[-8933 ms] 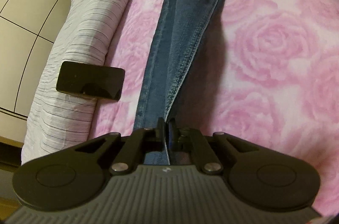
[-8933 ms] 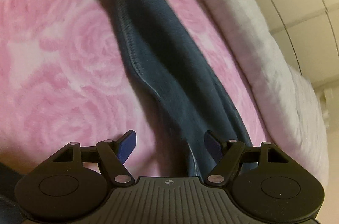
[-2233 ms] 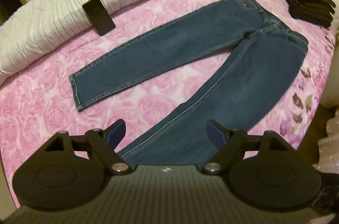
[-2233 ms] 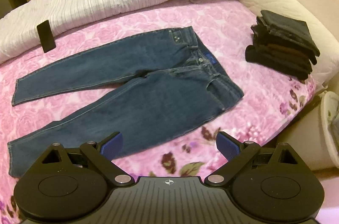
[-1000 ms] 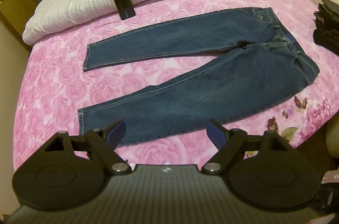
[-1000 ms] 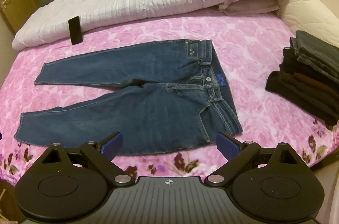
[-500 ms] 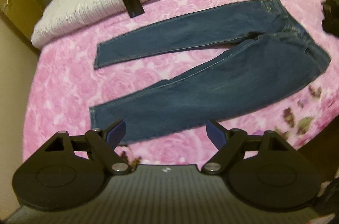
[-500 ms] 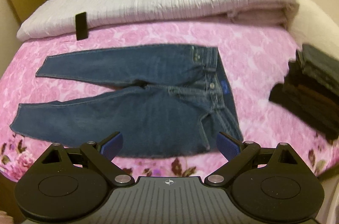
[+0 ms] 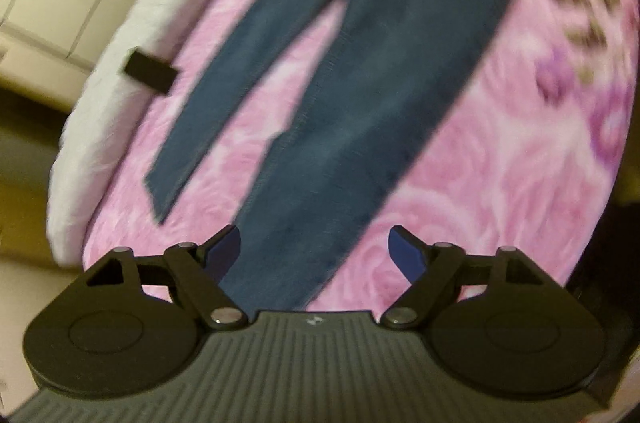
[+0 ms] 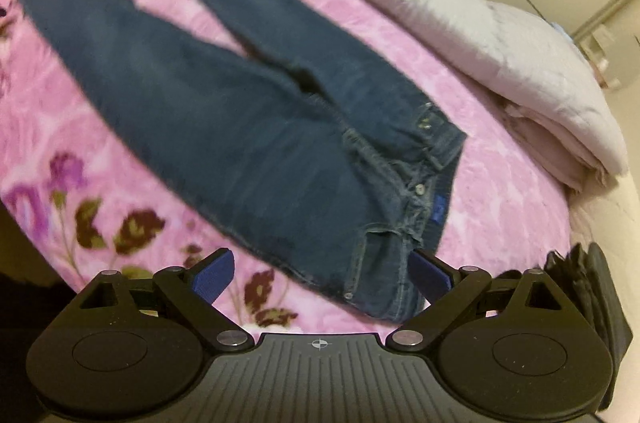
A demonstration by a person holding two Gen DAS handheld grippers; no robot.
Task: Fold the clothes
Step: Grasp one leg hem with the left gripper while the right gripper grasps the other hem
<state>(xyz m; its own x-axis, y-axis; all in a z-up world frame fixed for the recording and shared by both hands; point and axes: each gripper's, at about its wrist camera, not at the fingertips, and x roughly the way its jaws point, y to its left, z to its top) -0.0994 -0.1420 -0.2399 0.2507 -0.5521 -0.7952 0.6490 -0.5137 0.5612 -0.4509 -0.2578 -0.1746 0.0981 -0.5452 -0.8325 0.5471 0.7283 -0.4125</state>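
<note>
Both grippers hang wide open and empty: within half a second the left gripper point(image 9: 314, 249) has dropped toward a leg hem and the right gripper point(image 10: 320, 275) toward the waistband. Spread flat, the jeans point(image 10: 240, 127) lie unfolded on the pink bedspread point(image 10: 500, 207), so I judge a lengthwise fold is being set up.

Warm, dim indoor light filled both views. Motion blur smeared the jeans point(image 9: 360, 95) and the pink bedspread point(image 9: 500, 151), worst in the left wrist view. Fisheye distortion bowed the bed's edges. A bright glare patch sat in the far left corner of the left wrist view.
</note>
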